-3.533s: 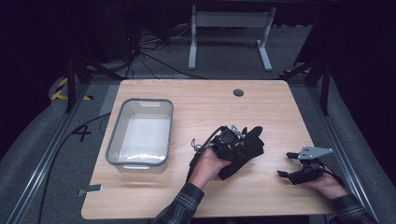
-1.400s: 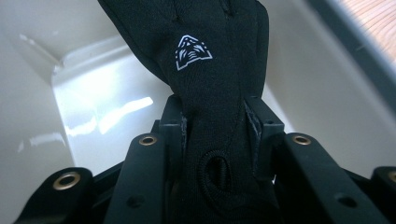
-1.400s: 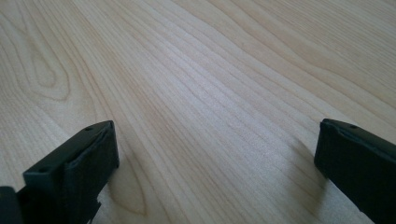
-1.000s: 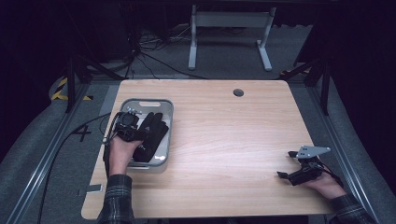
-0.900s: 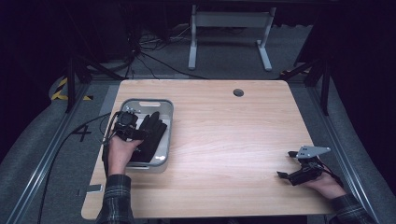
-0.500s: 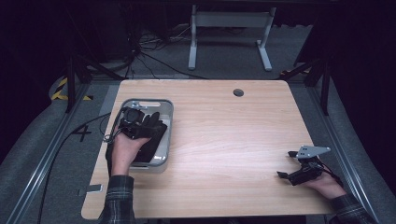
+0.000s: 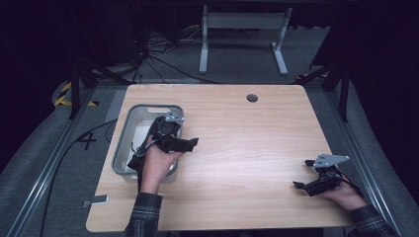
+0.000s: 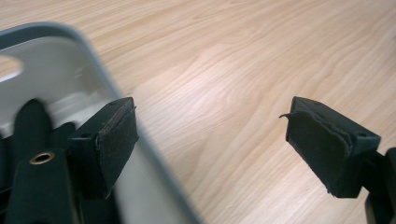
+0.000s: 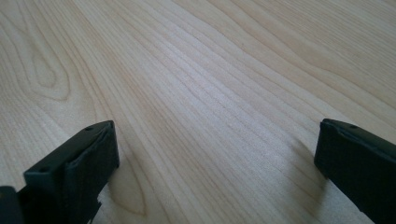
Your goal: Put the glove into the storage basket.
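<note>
High view is showing one wooden table (image 7: 247, 148) with broad bare room across its middle and far half, and one small round hole (image 7: 252, 98) near the far edge. One grey bin (image 7: 129, 129) is sitting near the table's left edge, its right wall being the nearest obstacle to the left gripper (image 7: 190, 142), which is hovering over that wall with jaws pointing out over the bare wood. Its jaws have just been opening and are standing wide with nothing between them; in the left gripper view the bin's rim (image 8: 140, 149) is passing between the pads. The right gripper (image 7: 299, 184) is resting near the table's front right corner, well apart from the bin, jaws spread wide over bare wood. Beyond the far edge, a metal stand (image 7: 242, 29) and loose cables (image 7: 158, 59) are lying on the floor.
</note>
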The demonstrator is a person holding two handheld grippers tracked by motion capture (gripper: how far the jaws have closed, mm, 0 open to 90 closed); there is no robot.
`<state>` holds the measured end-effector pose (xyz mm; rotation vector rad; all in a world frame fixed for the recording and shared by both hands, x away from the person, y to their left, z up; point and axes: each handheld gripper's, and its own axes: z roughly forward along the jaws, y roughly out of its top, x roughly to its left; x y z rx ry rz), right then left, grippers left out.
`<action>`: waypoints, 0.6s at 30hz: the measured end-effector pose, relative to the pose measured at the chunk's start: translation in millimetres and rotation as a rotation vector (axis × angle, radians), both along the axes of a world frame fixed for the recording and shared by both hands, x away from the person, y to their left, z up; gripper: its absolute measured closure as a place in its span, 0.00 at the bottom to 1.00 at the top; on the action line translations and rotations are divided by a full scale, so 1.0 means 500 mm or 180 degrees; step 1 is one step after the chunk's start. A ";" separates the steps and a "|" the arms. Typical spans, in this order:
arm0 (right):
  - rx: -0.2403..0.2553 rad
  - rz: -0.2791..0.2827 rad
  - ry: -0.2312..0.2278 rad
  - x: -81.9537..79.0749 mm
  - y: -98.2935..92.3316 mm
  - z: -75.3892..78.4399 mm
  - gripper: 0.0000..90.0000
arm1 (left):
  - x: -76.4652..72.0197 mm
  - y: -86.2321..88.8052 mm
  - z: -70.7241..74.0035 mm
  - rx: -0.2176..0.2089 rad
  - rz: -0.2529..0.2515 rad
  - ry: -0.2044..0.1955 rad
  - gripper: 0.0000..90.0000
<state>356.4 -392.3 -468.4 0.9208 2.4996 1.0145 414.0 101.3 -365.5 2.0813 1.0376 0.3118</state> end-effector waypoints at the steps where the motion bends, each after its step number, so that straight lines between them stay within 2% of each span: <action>1: -0.0001 0.0000 -0.0001 0.000 0.000 0.000 0.00 | -0.005 -0.015 -0.001 0.0019 -0.0031 -0.0016 0.19; 6: -0.0001 0.0000 0.0000 0.000 0.000 0.000 0.00 | -0.028 -0.076 -0.005 -0.0029 -0.0228 -0.0061 0.19; 7: 0.0000 0.0002 -0.0001 0.000 0.000 0.000 0.00 | -0.028 -0.076 -0.005 -0.0029 -0.0228 -0.0061 0.19; 9: 0.0000 0.0001 0.0000 0.000 0.000 0.000 0.00 | -0.040 -0.105 -0.016 -0.0017 -0.0338 -0.0069 0.19; 10: 0.0000 0.0001 0.0000 0.000 0.000 0.000 0.00 | -0.040 -0.105 -0.016 -0.0017 -0.0338 -0.0069 0.19; 18: 0.0000 0.0004 -0.0001 0.000 0.000 0.000 0.00 | -0.076 -0.179 -0.080 0.0037 -0.0605 -0.0075 0.17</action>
